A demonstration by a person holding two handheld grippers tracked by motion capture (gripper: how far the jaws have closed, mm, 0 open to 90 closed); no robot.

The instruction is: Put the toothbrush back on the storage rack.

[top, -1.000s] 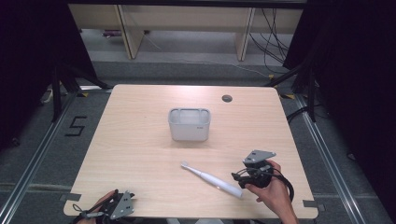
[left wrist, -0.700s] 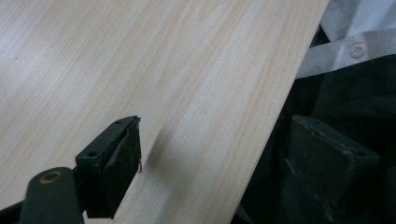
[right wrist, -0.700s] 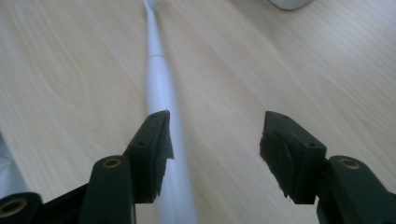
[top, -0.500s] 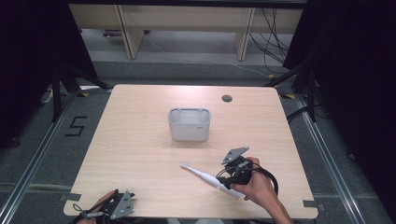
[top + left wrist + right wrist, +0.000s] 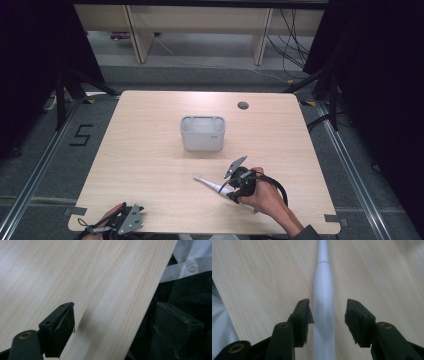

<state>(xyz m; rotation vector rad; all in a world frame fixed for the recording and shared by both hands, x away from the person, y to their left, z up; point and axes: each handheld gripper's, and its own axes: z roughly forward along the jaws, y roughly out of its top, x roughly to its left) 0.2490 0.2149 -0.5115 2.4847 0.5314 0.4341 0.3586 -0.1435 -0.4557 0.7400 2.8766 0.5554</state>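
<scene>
- Wooden desk seen from above, with a grey open-topped container standing near its middle.
- White toothbrush-like wand lies flat on the desk, nearer the person than the container and toward the right.
- Right claw straddles the wand's thick handle with its jaws apart, one on each side, not clamped.
- Left claw rests at the desk's near left edge, jaws wide apart, holding nothing.
</scene>
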